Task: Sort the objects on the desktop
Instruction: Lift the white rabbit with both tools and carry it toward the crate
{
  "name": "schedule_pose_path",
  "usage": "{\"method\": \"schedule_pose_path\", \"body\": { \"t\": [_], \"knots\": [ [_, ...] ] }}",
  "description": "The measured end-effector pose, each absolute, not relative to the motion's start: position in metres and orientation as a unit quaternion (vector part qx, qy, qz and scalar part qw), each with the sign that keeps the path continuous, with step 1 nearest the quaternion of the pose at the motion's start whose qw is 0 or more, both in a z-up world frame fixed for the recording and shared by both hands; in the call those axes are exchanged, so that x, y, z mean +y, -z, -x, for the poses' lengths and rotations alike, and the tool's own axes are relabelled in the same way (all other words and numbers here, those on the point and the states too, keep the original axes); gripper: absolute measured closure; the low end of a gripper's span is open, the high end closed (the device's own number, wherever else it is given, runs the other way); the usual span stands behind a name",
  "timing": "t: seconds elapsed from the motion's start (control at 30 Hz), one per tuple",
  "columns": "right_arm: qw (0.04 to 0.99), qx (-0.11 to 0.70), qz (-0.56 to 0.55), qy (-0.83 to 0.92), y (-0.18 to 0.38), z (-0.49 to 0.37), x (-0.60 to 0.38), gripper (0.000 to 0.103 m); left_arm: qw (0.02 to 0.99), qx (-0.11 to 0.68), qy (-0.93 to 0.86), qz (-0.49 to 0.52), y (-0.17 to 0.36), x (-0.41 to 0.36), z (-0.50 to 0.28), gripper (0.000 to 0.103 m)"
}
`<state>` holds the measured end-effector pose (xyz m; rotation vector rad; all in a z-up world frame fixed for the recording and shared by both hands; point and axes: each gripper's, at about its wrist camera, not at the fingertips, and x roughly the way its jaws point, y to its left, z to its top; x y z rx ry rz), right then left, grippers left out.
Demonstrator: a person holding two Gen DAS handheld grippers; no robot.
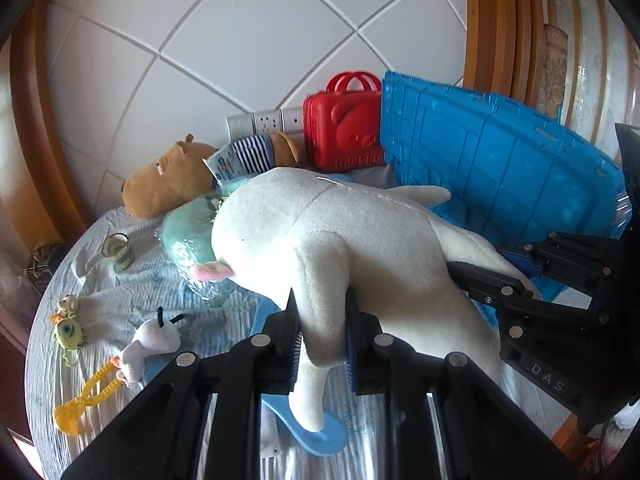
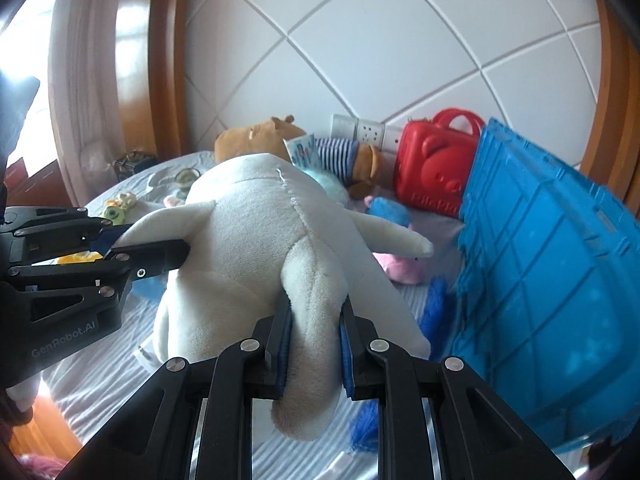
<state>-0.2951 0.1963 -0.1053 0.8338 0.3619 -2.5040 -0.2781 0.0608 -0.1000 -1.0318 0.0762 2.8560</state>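
Holding white plush toy between two grippers beside blue crate

Gripping was two-handed: the left gripper (image 1: 322, 344) pinched one limb of the white plush toy (image 1: 320, 232), and the right gripper (image 2: 314, 344) pinched another limb. My guess was that the toy was too big and floppy for one pinch, so each gripper took one end to keep it from sagging. It hung just above the table (image 1: 112, 280), right beside the blue crate (image 1: 500, 160), most of its body off the cloth. The crate stood tilted, ribbed side toward the toy, likely the bin for sorting, though its opening did not show. Whether the toy was going toward the crate or coming away from it could not be told.

Counts, all placed relative to the crate:
- Red case (image 1: 342, 128): one, touching the crate's far end, against the wall.
- Brown plush in striped shirt (image 1: 172, 184): one, beyond the case.
- Teal plush in plastic wrap (image 1: 188, 236): one, under the white toy's far end.
- Pink plush (image 2: 400, 268): one, near the crate's base.
- Blue fuzzy toy (image 2: 390, 208): one, near the case.
- Small figures well apart from the crate: green one-eyed toy (image 1: 68, 334), snowman toy (image 1: 152, 340), yellow strap (image 1: 86, 396), one each.
- Small cup (image 1: 118, 250): one, far side.
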Motion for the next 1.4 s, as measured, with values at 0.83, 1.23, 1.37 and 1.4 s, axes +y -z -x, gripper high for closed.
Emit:
{"method": "schedule_pose_path", "body": {
  "t": [0.83, 1.23, 1.37, 1.4],
  "knots": [
    [0.289, 0.150, -0.232, 0.917, 0.047, 0.212, 0.233, 0.084, 0.002, 0.038, -0.957, 0.286, 0.040, 0.103, 0.176, 0.086],
    [0.218, 0.140, -0.151, 0.954, -0.018, 0.218, 0.258, 0.084, 0.087, 0.060, -0.972, 0.212, -0.019, 0.141, 0.212, 0.086],
    [0.163, 0.140, -0.132, 0.968, -0.036, 0.225, 0.279, 0.084, 0.132, 0.067, -0.970, 0.191, -0.035, 0.164, 0.235, 0.086],
    [0.148, 0.139, -0.130, 0.970, -0.039, 0.227, 0.285, 0.084, 0.143, 0.069, -0.970, 0.186, -0.039, 0.170, 0.240, 0.086]
  ]
}}
